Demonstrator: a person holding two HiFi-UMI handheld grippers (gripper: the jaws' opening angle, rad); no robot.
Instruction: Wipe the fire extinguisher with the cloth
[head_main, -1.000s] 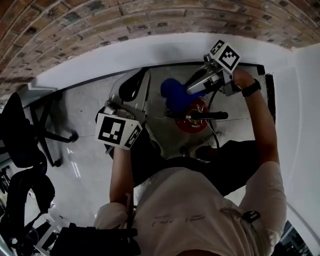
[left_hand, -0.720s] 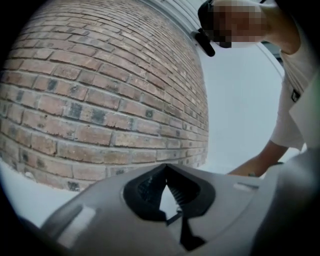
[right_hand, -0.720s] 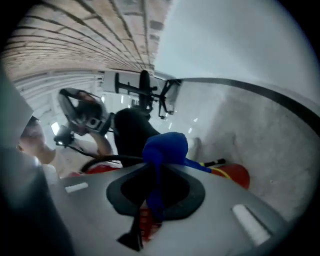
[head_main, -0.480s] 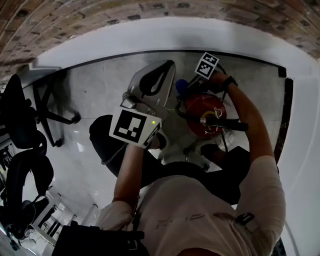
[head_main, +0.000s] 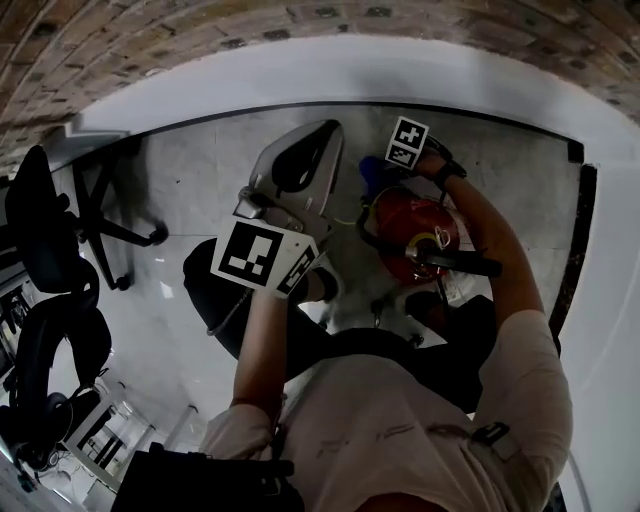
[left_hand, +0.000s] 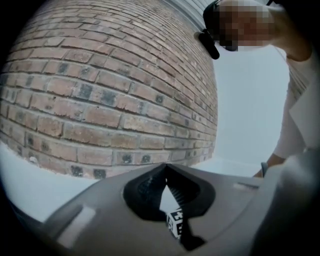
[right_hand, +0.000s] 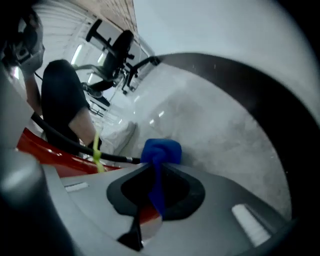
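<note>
A red fire extinguisher (head_main: 415, 238) stands on the grey floor in front of my knees, its black hose (head_main: 460, 263) curving across it. My right gripper (head_main: 386, 168) is shut on a blue cloth (head_main: 370, 178), which is pressed against the extinguisher's far left side. The right gripper view shows the cloth (right_hand: 161, 151) bunched between the jaws of that gripper (right_hand: 159, 169), with the red body (right_hand: 47, 152), the hose (right_hand: 75, 145) and a yellow tag (right_hand: 97, 150) to the left. My left gripper (head_main: 330, 130) is held to the left of the extinguisher, shut and empty (left_hand: 165, 167), pointing at a brick wall (left_hand: 100, 90).
Black office chairs (head_main: 50, 250) stand at the far left. A white wall base (head_main: 330, 70) with a dark skirting line curves round the far side, and a brick wall (head_main: 150, 30) rises beyond it. My legs and a shoe (head_main: 400, 300) are close to the extinguisher.
My right gripper has carried the cloth from above the extinguisher's top down to its far left side. The left gripper has shifted slightly and stays shut.
</note>
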